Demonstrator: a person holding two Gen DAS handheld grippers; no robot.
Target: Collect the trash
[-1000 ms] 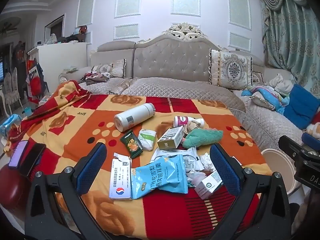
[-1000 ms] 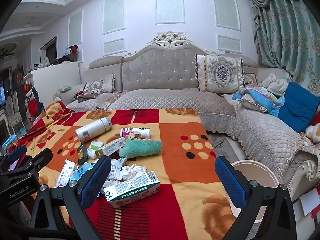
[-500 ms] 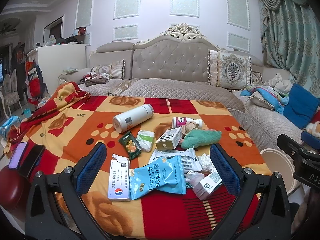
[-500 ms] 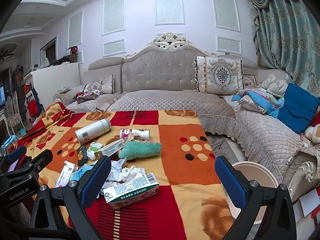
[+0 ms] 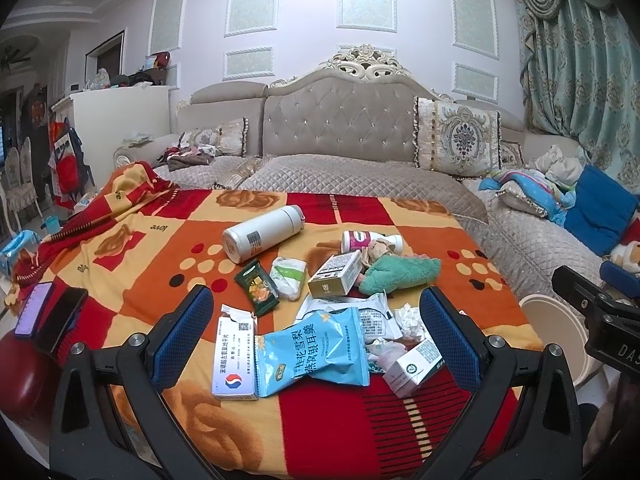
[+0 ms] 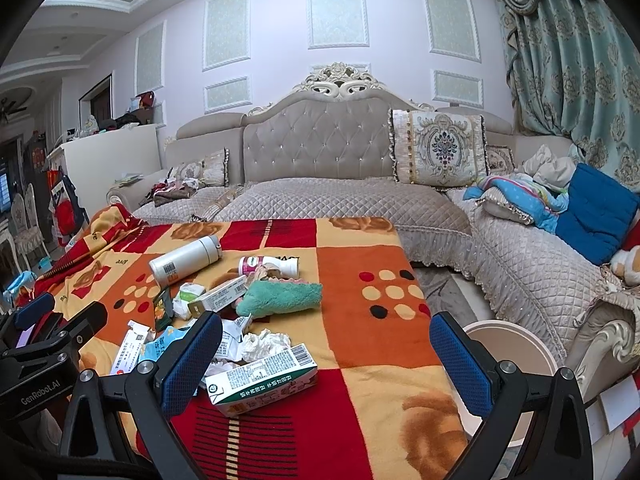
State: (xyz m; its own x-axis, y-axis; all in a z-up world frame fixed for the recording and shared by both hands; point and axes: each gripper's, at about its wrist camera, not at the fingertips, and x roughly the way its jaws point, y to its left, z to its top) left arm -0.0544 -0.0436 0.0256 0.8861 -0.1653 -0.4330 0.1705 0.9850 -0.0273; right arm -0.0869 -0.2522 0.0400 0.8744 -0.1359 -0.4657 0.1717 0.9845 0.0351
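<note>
Trash lies in a heap on a red and orange blanket (image 5: 132, 256): a blue snack bag (image 5: 316, 350), a white medicine box (image 5: 236, 354), a green-and-white carton (image 6: 262, 382), crumpled tissue (image 6: 264, 344), a dark green sachet (image 5: 256, 288) and a small gold box (image 5: 336, 274). My left gripper (image 5: 316, 336) is open and empty, just in front of the blue bag. My right gripper (image 6: 326, 364) is open and empty, near the carton. A beige bin (image 6: 516, 356) stands on the floor at the right.
A white thermos (image 5: 262, 234), a pink-labelled bottle (image 5: 370, 240) and a teal cloth (image 5: 400, 274) also lie on the blanket. Two phones (image 5: 50, 314) rest at its left edge. A grey quilted sofa (image 6: 340, 200) with cushions stands behind.
Both grippers have drifted slightly; the scene sits a little lower in the right wrist view. Nothing was taken hold of.
</note>
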